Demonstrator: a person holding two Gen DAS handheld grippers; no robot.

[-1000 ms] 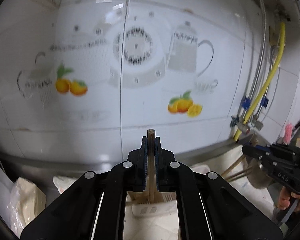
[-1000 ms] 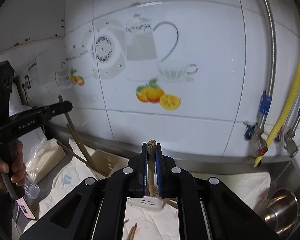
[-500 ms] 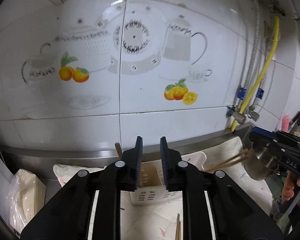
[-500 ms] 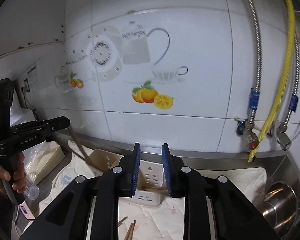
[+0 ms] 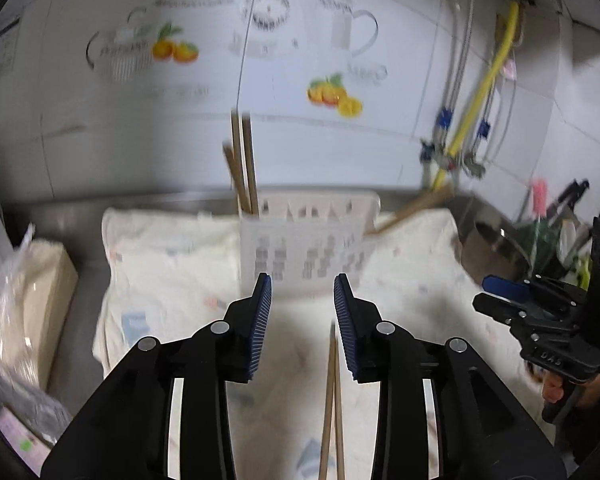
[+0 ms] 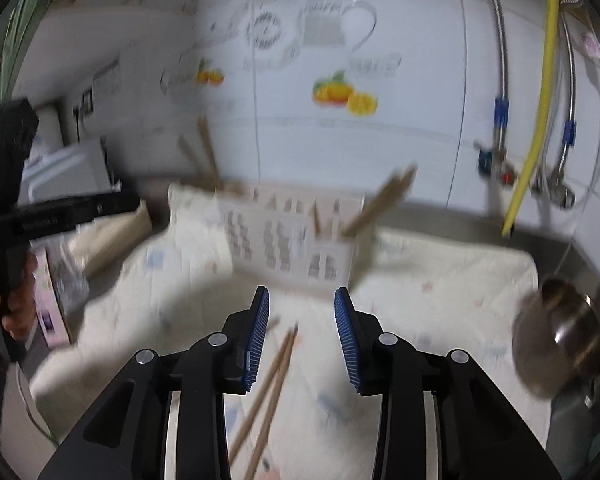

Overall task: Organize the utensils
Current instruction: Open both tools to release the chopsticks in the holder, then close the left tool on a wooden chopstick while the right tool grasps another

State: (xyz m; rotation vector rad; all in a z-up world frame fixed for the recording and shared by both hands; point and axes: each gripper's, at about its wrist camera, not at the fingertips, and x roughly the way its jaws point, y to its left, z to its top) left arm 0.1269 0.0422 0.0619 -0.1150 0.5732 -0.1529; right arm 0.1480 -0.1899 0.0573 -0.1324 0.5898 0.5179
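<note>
A white slotted utensil holder (image 5: 304, 240) stands on a pale cloth (image 5: 172, 256) by the tiled wall. Wooden chopsticks (image 5: 242, 168) stand in its left end and more chopsticks (image 5: 412, 208) lean out of its right end. A loose pair of chopsticks (image 5: 331, 404) lies on the cloth. My left gripper (image 5: 302, 312) is open and empty, a little short of the holder. In the right wrist view the holder (image 6: 292, 236) shows too, with the loose pair (image 6: 270, 388) below my right gripper (image 6: 302, 320), which is open and empty.
A steel pot (image 6: 560, 336) sits at the right. A plastic-wrapped packet (image 5: 24, 304) lies left of the cloth. A yellow hose (image 6: 536, 120) and steel pipes run down the wall at the right. The other gripper (image 5: 548, 320) shows at the right edge of the left wrist view.
Both grippers were shut on a chopstick a second ago, then opened and let go. Both have since pulled back and down from the holder, jaws wider. The chopsticks now stand in the holder.
</note>
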